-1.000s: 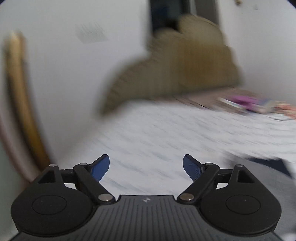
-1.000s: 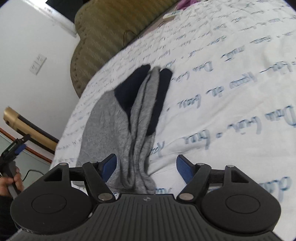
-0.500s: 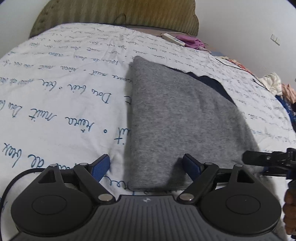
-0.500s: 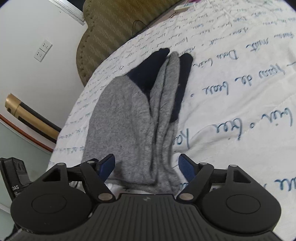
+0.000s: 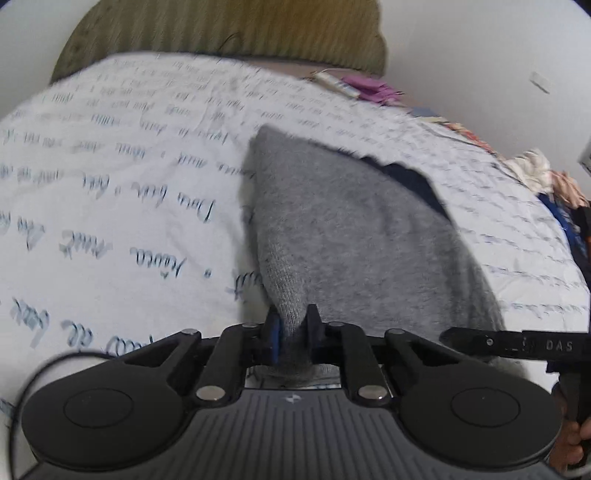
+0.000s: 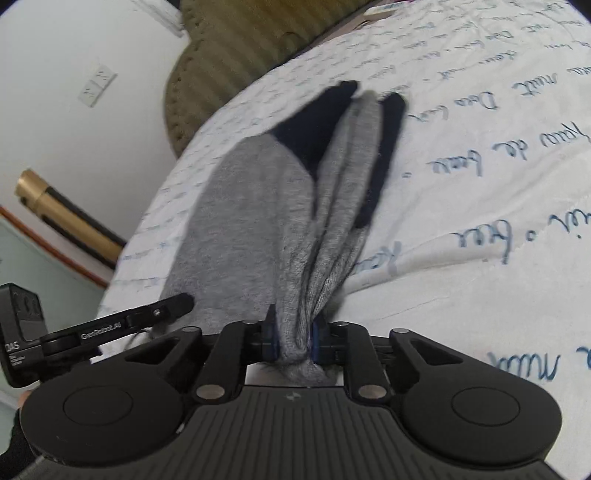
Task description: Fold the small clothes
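The grey garment point(image 5: 354, 236) is laid on the bed sheet point(image 5: 110, 221), its long axis running away from both grippers; its near edge has just been clamped by the left gripper point(image 5: 293, 332) and right gripper point(image 6: 293, 339), side by side, equally near.

Garment point(image 5: 354, 236) on bedsheet point(image 5: 122, 206); headboard point(image 5: 221, 29) behind; clothes pile point(image 5: 543, 177) far right.
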Demonstrator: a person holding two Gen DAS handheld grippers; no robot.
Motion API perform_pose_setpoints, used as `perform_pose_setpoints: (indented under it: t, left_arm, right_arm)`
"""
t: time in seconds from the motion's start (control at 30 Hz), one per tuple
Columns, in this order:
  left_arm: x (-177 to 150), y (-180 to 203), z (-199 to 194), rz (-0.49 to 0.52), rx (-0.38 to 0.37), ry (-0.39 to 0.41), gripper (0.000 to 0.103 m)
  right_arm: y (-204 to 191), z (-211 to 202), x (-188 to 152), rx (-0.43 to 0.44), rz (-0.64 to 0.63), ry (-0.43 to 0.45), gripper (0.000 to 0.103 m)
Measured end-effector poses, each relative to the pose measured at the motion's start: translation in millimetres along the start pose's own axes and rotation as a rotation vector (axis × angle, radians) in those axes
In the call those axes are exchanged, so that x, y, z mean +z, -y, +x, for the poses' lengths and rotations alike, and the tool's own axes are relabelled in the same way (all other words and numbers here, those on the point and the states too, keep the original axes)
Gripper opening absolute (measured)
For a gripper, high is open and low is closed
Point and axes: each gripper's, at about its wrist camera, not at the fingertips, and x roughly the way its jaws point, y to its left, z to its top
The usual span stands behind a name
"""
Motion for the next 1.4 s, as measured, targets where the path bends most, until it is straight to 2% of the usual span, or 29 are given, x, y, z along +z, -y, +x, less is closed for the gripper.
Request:
perform_pose_setpoints:
  t: [0.1,0.17,0.2,0.27,0.33,0.37,0.43,0.47,0.53,0.6,0.63,0.67,0.73,0.8,0.87,0.93,1.0,1.07,1.1,1.17,1.23,1.27,1.33,1.4]
  left_arm:
    - [6,-7,-15,0.026,-0.019,0.008,0.013]
    - [3,-15,-3,0.022,-0.017,-0.051,0.013]
    - [-1,-17,4,0.018,-0.007,-0.079,0.016]
    - [-4,-15,1,0.038,-0.017,-0.074,0.021]
    - [0,-17,-15,0.054,-0.033,-0.058,0.035]
    - [3,-19,-27,0.058,-0.046,-0.023,0.040]
    - [9,-16,-47,0.079,-0.040,0.081,0.074]
    - [12,-9,-52,0.110,-0.020,0.135,0.079]
    - [16,14,-48,0.212,0.000,0.206,0.080]
    - [17,37,-28,0.278,0.006,0.221,0.080]
    - [15,45,-14,0.297,-0.009,0.209,0.080]
    - [13,53,2,0.318,-0.004,0.186,0.080]
    - [7,63,30,0.343,0.040,0.132,0.080]
    - [-1,67,48,0.359,0.073,0.089,0.080]
    - [-9,66,50,0.372,0.083,0.102,0.081]
    - [-9,66,44,0.364,0.070,0.099,0.081]
    - [-6,63,35,0.343,0.029,0.106,0.081]
    - [-8,64,39,0.353,-0.008,0.093,0.084]
    - [-13,65,46,0.367,-0.007,0.068,0.088]
    - [-19,62,54,0.383,0.002,0.088,0.092]
    - [-12,64,48,0.367,0.002,0.065,0.092]
    - [-8,63,42,0.352,-0.008,0.059,0.092]
    - [1,60,25,0.317,-0.033,0.096,0.092]
    - [15,62,19,0.314,-0.043,0.136,0.092]
  right_arm:
    - [-12,-13,2,0.029,-0.038,0.007,0.019]
    - [-5,-7,-1,0.012,-0.033,-0.017,0.020]
    - [2,0,-4,-0.011,-0.026,-0.037,0.022]
    - [12,0,-7,0.010,0.035,-0.033,0.037]
    - [11,-12,4,0.033,0.039,-0.043,0.045]
    - [10,-24,12,0.029,0.019,0.004,0.052]
    - [11,-44,35,0.010,-0.009,0.104,0.059]
    - [13,-47,49,-0.001,-0.008,0.133,0.059]
    - [16,-41,83,-0.009,0.009,0.169,0.059]
    - [21,-18,114,0.014,0.049,0.160,0.059]
    - [24,-3,128,0.002,0.068,0.151,0.057]
    - [25,14,141,-0.021,0.074,0.136,0.050]
    - [28,44,158,-0.084,0.096,0.101,0.045]
    - [34,73,162,-0.092,0.121,0.027,0.043]
    - [37,89,158,-0.103,0.116,-0.019,0.019]
    - [29,80,151,-0.079,0.056,0.009,0.013]
    - [34,64,146,-0.070,0.051,0.054,0.011]
    - [51,64,144,-0.131,0.060,0.048,0.010]
    - [58,69,140,-0.132,0.075,0.041,0.008]
    - [58,69,137,-0.110,0.084,0.061,0.009]
    - [48,65,142,-0.123,0.061,0.067,0.026]
    - [43,59,145,-0.151,0.050,0.080,0.028]
    - [28,41,153,-0.188,0.011,0.169,0.027]
    - [7,33,158,-0.165,-0.056,0.224,0.028]
